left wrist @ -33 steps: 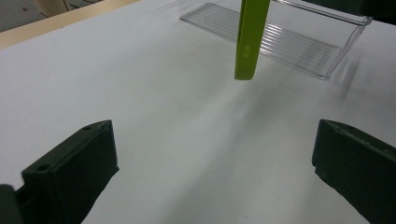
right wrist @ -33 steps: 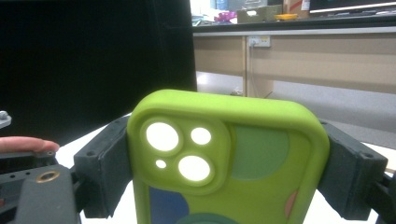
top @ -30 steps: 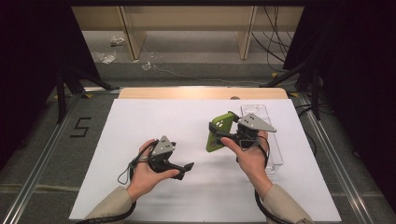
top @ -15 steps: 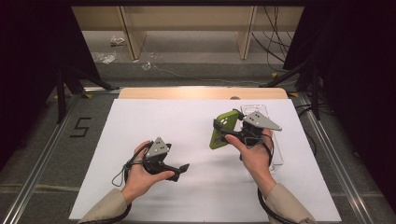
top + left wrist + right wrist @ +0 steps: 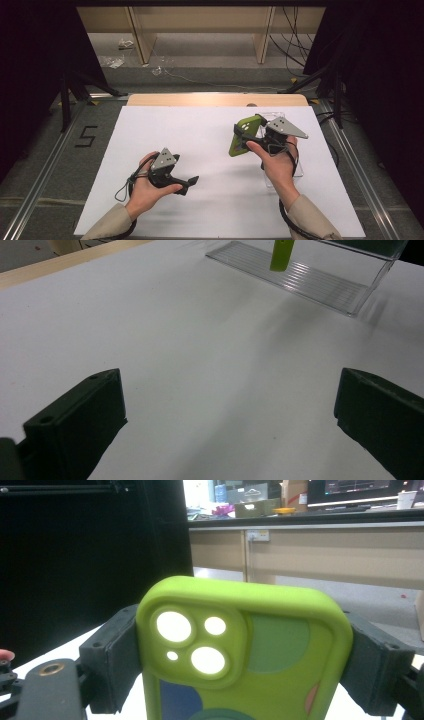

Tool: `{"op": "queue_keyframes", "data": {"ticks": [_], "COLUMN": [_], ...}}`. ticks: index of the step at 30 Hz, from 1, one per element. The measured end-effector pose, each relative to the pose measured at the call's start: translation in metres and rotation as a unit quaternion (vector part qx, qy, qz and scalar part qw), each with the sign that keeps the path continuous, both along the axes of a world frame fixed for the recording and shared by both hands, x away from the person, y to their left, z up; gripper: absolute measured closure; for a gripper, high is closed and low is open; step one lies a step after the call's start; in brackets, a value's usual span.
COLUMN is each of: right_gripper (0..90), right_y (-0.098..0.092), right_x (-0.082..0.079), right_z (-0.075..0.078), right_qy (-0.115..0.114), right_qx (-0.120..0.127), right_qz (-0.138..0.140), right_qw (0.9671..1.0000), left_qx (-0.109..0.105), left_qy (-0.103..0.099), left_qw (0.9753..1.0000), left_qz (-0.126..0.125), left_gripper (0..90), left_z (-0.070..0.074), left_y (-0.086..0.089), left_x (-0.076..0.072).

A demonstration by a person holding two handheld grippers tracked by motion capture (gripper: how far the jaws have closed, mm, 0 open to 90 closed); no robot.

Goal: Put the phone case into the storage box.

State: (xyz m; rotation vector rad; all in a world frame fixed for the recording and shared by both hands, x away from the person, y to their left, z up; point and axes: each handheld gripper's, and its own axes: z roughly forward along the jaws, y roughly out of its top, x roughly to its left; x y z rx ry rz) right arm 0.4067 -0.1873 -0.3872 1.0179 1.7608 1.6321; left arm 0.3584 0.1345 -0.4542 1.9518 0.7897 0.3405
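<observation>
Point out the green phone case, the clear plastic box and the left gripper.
green phone case [image 5: 280,645], right gripper view, its back
clear plastic box [image 5: 310,280], left gripper view, ribbed panel
left gripper [image 5: 190,183], high view, jaw tips

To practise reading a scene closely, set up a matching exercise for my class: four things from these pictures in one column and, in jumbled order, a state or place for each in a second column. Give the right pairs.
Column one:
1. left gripper
2. right gripper
3. green phone case
4. clear plastic box

Column two:
A. lies on the white table sheet, see-through
B. jaws apart, nothing between them
C. clamped at its two sides, camera cut-outs showing
D. jaws closed on a thing, lifted above the sheet

Pairs: 1-B, 2-D, 3-C, 4-A
</observation>
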Motion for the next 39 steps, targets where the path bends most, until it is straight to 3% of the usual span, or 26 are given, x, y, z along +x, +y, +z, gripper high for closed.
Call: {"op": "queue_keyframes", "data": {"ticks": [39], "right_gripper": [16.8], "right_y": [-0.031], "right_x": [0.003], "right_z": [0.015], "right_qy": [-0.016], "right_qx": [0.002], "right_qz": [-0.047], "right_qw": [0.9987], "left_qx": [0.001], "left_qy": [-0.001], "left_qw": [0.9999], "left_qz": [0.01], "left_gripper": [0.0], "left_z": [-0.003], "left_y": [0.018], "left_x": [-0.003]}}
